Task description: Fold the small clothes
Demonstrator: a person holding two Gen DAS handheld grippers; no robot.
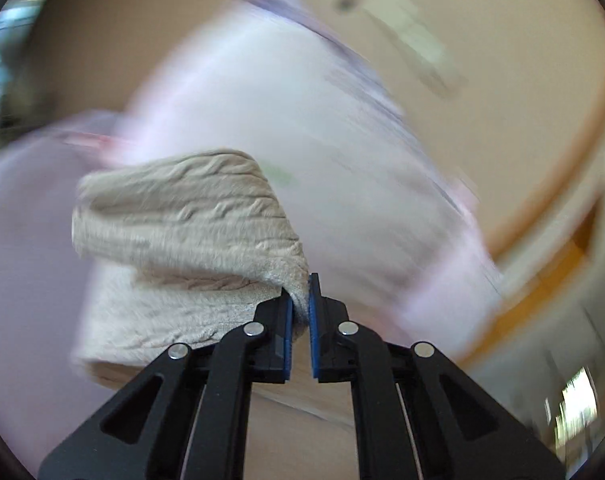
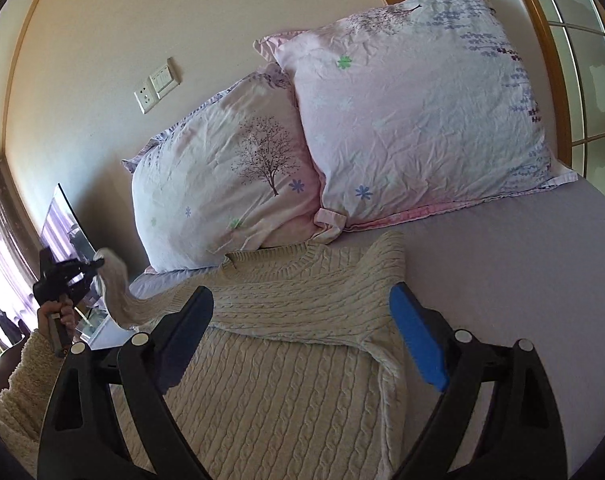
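A cream cable-knit sweater [image 2: 286, 360] lies on the grey bed sheet [image 2: 502, 264], its right sleeve folded across the chest. My left gripper [image 1: 301, 304] is shut on the cuff of the left sleeve [image 1: 182, 248], which it holds lifted in the air; the view behind is motion-blurred. In the right wrist view the left gripper [image 2: 96, 262] shows at far left, holding the sleeve [image 2: 118, 292] up off the bed. My right gripper [image 2: 302, 320] is open and empty, hovering over the sweater's upper body.
Two pink floral pillows [image 2: 414, 120] [image 2: 222, 184] lean against the beige wall at the head of the bed. A wall socket and switch [image 2: 158, 84] sit above them. A window [image 2: 582, 80] is at right. The bed's left edge is near the lifted sleeve.
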